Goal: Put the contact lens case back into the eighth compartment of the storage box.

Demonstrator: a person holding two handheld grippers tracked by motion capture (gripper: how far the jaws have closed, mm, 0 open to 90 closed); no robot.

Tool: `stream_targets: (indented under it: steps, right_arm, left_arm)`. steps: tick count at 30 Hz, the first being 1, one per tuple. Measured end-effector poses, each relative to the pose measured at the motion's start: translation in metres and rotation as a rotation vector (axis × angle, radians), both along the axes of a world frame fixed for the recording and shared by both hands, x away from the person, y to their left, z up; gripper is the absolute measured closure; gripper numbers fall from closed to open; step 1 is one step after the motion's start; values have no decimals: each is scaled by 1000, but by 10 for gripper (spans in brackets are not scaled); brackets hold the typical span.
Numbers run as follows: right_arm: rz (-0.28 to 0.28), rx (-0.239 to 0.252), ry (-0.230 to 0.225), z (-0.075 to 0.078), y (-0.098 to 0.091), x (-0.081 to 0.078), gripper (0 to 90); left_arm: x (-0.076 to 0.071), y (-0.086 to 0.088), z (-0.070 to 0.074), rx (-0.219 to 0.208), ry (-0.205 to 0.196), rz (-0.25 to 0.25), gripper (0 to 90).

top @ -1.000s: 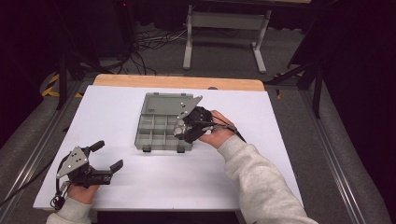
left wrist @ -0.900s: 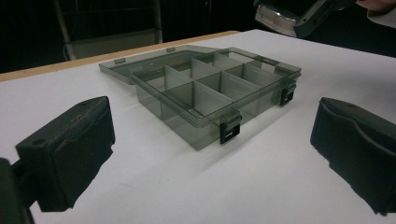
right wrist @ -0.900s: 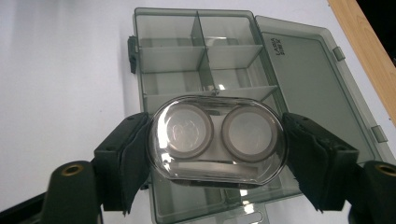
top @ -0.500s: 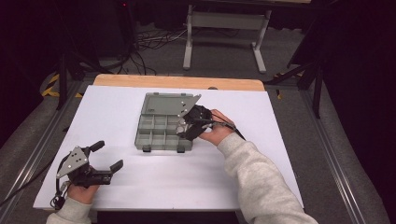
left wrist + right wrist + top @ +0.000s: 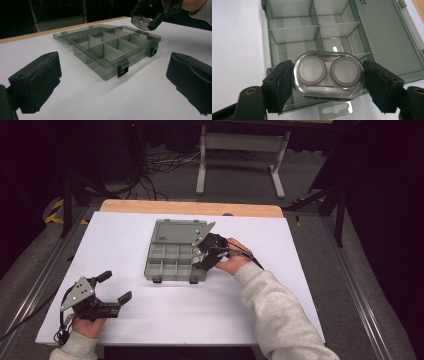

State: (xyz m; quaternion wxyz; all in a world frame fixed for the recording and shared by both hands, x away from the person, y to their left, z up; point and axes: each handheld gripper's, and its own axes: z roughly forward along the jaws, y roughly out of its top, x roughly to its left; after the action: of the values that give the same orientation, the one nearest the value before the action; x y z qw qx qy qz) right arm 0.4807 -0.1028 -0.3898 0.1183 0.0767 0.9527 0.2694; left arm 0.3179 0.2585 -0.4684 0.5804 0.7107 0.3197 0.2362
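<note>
A grey see-through compartment box (image 5: pixel 170 277) lies open at the table's middle, its lid (image 5: pixel 179 231) flat behind it. My right gripper (image 5: pixel 201 256) hovers over the box's right end, shut on a clear oval case (image 5: pixel 328 75) with two round wells, one pad on each end. Below the case are empty compartments (image 5: pixel 293 32). From the left gripper view the box (image 5: pixel 100 66) lies ahead, with the right gripper (image 5: pixel 150 21) holding the case (image 5: pixel 140 22) just above its far right corner. My left gripper (image 5: pixel 117 285) rests open near the front left, nothing between its pads (image 5: pixel 37 77).
The white table top (image 5: pixel 165 320) has bare room all round the box. Its wooden far edge (image 5: pixel 190 208) runs behind the lid. Beyond the table are a metal stand (image 5: pixel 240 142) and cables on a dark floor.
My right gripper has sunk a little toward the box with the clear case still in it. The left gripper has stayed in place.
</note>
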Motion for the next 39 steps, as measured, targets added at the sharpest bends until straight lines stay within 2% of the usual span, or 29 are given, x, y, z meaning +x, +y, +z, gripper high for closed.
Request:
stream_targets:
  steps: [9,23,39]
  right_arm:
    - [33,-39,1,-6,2,0,269]
    - [68,-71,16,-12,4,1,269]
    - [71,-93,36,-16,7,0,268]
  left_arm:
    - [0,0,0,-1,1,1,7]
    - [0,0,0,-1,0,-3,7]
    - [0,0,0,-3,2,-3,7]
